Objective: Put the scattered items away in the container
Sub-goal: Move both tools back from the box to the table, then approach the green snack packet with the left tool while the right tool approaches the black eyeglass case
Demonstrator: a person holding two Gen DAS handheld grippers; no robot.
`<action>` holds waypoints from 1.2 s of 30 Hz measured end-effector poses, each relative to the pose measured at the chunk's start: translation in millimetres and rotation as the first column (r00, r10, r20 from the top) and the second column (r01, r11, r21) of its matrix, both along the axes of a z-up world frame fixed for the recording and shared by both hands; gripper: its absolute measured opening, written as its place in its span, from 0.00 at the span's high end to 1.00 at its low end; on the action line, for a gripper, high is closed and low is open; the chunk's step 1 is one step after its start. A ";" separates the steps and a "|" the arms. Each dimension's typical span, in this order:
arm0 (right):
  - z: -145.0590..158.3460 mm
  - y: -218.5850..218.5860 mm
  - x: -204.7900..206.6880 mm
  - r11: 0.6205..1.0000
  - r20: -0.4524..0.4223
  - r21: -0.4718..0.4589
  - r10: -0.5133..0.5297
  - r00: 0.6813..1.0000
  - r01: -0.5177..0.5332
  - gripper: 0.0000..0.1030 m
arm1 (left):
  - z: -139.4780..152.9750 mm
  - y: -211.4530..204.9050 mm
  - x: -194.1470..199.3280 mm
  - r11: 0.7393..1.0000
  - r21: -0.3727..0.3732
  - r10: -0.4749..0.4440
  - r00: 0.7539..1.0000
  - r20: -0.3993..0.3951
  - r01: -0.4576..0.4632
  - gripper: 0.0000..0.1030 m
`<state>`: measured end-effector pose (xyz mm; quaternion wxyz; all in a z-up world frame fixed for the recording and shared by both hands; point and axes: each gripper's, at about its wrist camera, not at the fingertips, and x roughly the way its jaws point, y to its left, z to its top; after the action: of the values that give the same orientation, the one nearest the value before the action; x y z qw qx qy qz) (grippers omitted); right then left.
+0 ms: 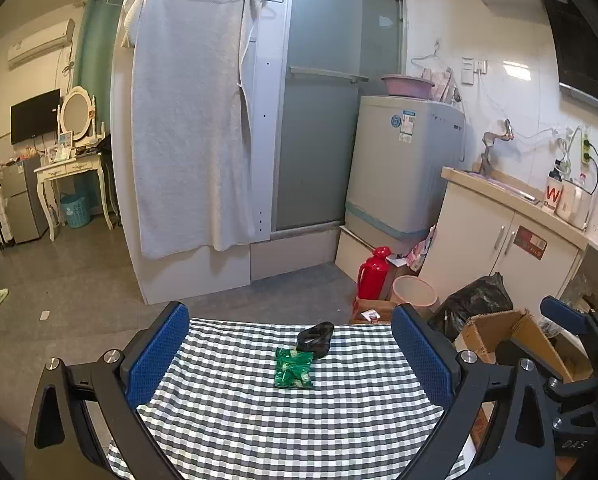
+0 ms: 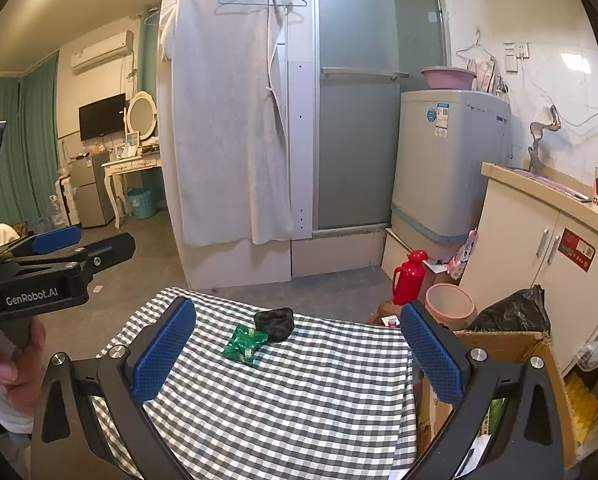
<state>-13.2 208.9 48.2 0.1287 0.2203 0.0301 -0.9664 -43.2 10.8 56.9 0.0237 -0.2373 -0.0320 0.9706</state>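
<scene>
Checked cloth (image 1: 259,420) largely bare — only a green packet (image 1: 294,369) and a black pouch (image 1: 315,338), touching, lie near its far edge. To the right, an open box (image 2: 511,344) is set just beside the table.

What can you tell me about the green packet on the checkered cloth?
The green packet is a flat, shiny, crinkly wrapper, plastic by the look of it, with pale markings too small to read. It looks sealed and lies flat on the checkered cloth, near the far middle. A small dark container sits just behind it, touching or nearly touching one corner. Neither gripper touches it; both are open and hang back from it.
</scene>
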 end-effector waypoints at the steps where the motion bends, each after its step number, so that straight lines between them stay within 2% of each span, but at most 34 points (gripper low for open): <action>1: -1.4 -0.5 -2.0 1.000 0.004 0.001 0.000 1.000 0.000 0.00 | -1.4 0.2 -2.2 1.000 0.000 0.001 1.000 0.004 -0.001 0.00; 25: -60.6 -26.5 -91.0 0.999 0.147 0.029 0.012 0.989 -0.016 0.00 | -72.1 -15.5 -82.7 1.000 -0.001 0.025 0.987 0.158 -0.025 0.00; 36: -94.8 -34.2 -131.9 0.999 0.217 0.046 0.006 0.976 -0.016 0.00 | -119.0 -16.5 -121.4 1.000 -0.005 0.008 0.968 0.250 -0.007 0.00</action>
<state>-145.2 174.7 -46.7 0.1312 0.3270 0.0399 -0.9350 -164.6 -5.7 -62.1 0.0155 -0.3577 -0.0336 0.9331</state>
